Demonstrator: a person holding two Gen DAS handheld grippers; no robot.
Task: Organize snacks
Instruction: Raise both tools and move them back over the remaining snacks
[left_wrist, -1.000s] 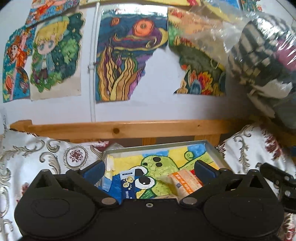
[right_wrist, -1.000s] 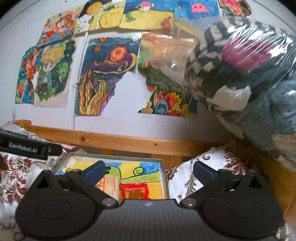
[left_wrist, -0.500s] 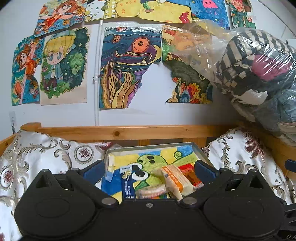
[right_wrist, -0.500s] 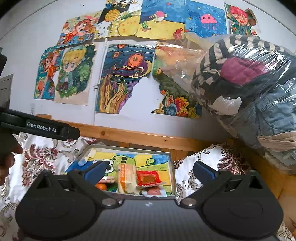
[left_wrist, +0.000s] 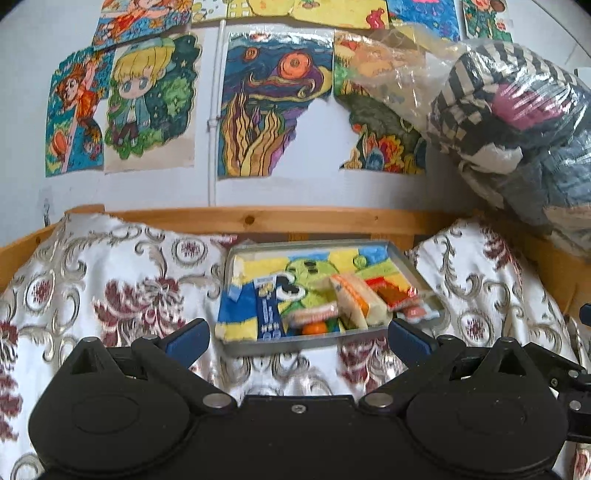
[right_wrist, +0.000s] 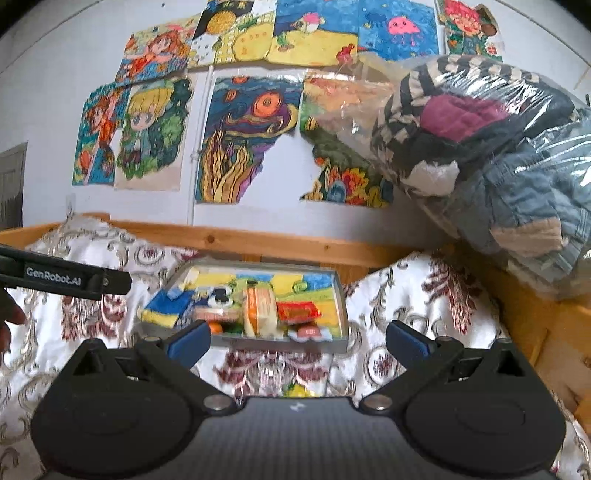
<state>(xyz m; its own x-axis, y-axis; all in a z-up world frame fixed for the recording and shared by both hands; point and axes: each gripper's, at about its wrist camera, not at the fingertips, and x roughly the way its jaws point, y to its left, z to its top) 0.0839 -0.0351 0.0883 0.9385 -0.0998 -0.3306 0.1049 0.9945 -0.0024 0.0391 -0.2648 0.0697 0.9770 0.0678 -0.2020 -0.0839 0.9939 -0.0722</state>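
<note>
1. Over the last second both cameras drew back from the tray (left_wrist: 413, 271). A second ago it filled the lower middle of each view, right behind the finger pads; at this moment it lay farther off, with patterned bedcloth (left_wrist: 122, 280) showing between it and the tongs.
2. The left tongs (left_wrist: 298, 334) stood wide open with nothing between the blue pads, and the right tongs (right_wrist: 298, 334) likewise gaped empty.
3. Taken together, I judged the retreat to mean the packing was finished or nearly so: nothing was carried, and the snacks sat inside the tray, not on the bed.
4. The tray rested on the bed, close to the wooden rail (left_wrist: 295, 218), lined with a cartoon drawing.
5. Count, as far as blur allowed: one tray; one blue stick packet (left_wrist: 269, 314) at the left; one orange-and-cream wrapped bar (left_wrist: 352, 301); one red packet (left_wrist: 393, 293); one pinkish roll (left_wrist: 314, 315); one small orange round item (left_wrist: 314, 328); one pale packet (left_wrist: 417, 313) at the right corner. About six snacks; more may have hidden beneath.
6. A yellowish scrap (right_wrist: 299, 390) showed just ahead of the right tongs' body; I could not tell what it was.
</note>
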